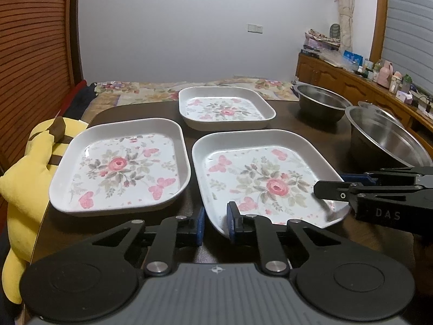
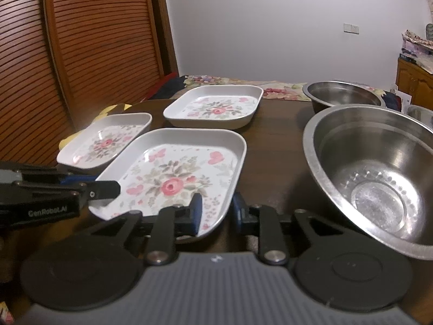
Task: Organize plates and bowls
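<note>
Three white rectangular plates with a pink rose pattern lie on the dark table (image 2: pixel 278 135). My left gripper (image 1: pixel 216 223) is shut on the near-left corner rim of the near plate (image 1: pixel 270 178), one blue pad inside the plate and one outside. My right gripper (image 2: pixel 216 211) is shut on that same near plate (image 2: pixel 173 178) at its near-right corner. Each gripper also shows from the side in the other view: the right gripper (image 1: pixel 328 182) and the left gripper (image 2: pixel 107 182). The left plate (image 1: pixel 119 168) and the far plate (image 1: pixel 226 111) lie untouched.
A large steel bowl (image 2: pixel 379 176) stands close on the right of the near plate, a second steel bowl (image 2: pixel 343 94) behind it, and a third bowl's rim (image 2: pixel 420 113) at the far right. A yellow plush toy (image 1: pixel 27 178) leans at the table's left edge.
</note>
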The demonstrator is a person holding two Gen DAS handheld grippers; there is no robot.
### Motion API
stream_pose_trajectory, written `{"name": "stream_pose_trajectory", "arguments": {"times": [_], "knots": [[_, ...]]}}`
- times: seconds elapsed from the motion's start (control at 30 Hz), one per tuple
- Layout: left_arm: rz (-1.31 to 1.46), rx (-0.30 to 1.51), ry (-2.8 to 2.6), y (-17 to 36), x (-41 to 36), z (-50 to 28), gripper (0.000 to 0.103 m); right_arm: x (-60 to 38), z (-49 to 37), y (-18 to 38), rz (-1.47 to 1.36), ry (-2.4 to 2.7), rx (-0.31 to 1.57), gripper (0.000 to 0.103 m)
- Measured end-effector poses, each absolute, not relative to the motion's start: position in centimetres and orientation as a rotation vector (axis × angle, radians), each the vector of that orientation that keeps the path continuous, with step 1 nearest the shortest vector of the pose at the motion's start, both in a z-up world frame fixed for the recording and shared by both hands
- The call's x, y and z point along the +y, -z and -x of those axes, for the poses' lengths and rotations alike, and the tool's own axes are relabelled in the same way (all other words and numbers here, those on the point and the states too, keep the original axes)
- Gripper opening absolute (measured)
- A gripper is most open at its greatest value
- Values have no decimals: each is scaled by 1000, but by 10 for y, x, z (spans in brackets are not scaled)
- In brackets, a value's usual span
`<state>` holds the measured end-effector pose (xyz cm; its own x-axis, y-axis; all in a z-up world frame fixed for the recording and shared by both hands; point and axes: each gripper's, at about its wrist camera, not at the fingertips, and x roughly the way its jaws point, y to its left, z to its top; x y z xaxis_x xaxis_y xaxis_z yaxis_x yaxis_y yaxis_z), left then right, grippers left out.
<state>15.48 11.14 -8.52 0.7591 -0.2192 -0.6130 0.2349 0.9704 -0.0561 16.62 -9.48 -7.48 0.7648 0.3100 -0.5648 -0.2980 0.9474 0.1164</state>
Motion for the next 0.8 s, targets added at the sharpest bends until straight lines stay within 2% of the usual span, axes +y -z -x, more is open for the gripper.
{"name": "stream_pose_trajectory", "arguments": {"times": [0.8], "knots": [[-22,615,252,68,107,-72,18,-106,-99,54,-15,-376,562,22]]}}
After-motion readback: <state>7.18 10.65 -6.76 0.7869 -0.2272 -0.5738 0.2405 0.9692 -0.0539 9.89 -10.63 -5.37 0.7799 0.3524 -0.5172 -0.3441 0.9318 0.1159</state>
